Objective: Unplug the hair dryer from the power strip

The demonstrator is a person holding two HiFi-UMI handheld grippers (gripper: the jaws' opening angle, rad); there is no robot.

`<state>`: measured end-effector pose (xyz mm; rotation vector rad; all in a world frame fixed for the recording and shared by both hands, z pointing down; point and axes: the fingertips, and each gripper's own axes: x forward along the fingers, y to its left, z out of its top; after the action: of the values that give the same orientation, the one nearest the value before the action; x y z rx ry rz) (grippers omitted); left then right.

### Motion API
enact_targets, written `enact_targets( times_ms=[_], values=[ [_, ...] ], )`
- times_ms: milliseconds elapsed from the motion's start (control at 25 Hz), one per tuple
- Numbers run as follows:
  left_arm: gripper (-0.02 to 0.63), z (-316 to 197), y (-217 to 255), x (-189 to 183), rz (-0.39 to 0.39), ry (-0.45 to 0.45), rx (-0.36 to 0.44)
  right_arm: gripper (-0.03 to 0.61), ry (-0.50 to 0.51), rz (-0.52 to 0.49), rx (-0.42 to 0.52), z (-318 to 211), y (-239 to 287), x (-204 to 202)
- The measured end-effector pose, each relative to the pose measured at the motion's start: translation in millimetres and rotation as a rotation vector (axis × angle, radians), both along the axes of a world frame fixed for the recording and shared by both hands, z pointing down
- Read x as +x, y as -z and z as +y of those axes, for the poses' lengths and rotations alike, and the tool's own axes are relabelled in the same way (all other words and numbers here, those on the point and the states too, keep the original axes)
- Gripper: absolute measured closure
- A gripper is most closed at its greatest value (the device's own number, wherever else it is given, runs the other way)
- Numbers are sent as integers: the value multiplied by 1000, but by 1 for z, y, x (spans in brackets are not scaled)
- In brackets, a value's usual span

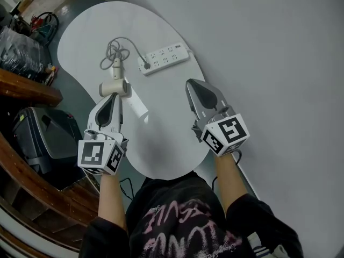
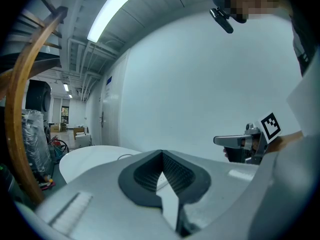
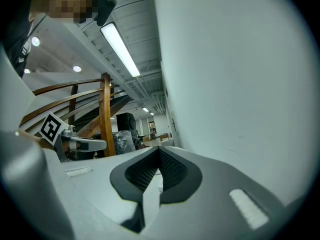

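- fingers (image 2: 142,173) of the left gripper (image 2: 161,154) are pressed together at their tips, with nothing between the dark ribbed pads
- right gripper (image 3: 159,150) fingers (image 3: 176,173) are likewise closed tip to tip and empty
- seen from the head view, the left gripper (image 1: 114,95) points its fingertips at the hair dryer (image 1: 134,102), whose beige rear end lies just ahead of them; i cannot tell if they touch it
- hair dryer's white barrel lies just to the right of the left fingertips, and its handle runs away from them toward a loose coil of grey cord (image 1: 112,50)
- cord leads on to a dark plug (image 1: 146,66) seated in the near end of the white power strip (image 1: 164,57), so the dryer is still plugged in
- power strip lies ahead of both sets of fingers, roughly between them, well beyond the left tips and near the right ones
- right gripper (image 1: 190,83) hovers over the white table (image 1: 161,144) with its fingertips aimed at the far end of the strip, apart from it
- both grippers are held side by side, well apart, each with its marker cube nearest the person
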<state>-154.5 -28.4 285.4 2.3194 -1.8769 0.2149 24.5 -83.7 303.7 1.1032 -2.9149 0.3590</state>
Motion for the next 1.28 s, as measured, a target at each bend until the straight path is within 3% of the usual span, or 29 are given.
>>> enact_targets(
  times_ms=[560,1080,1280],
  values=[
    [612,-20,-39,-12,-7,-24,-66,566,40,42,-31,-8,-35,-29],
    [612,-43,-91,-16,22,-66,-151,566,30,79,-127,-20,-87,-45],
    [612,-54,-91,-16,-38,-104,-161,566,43,103,-120,-29,-93,-50]
  ],
)
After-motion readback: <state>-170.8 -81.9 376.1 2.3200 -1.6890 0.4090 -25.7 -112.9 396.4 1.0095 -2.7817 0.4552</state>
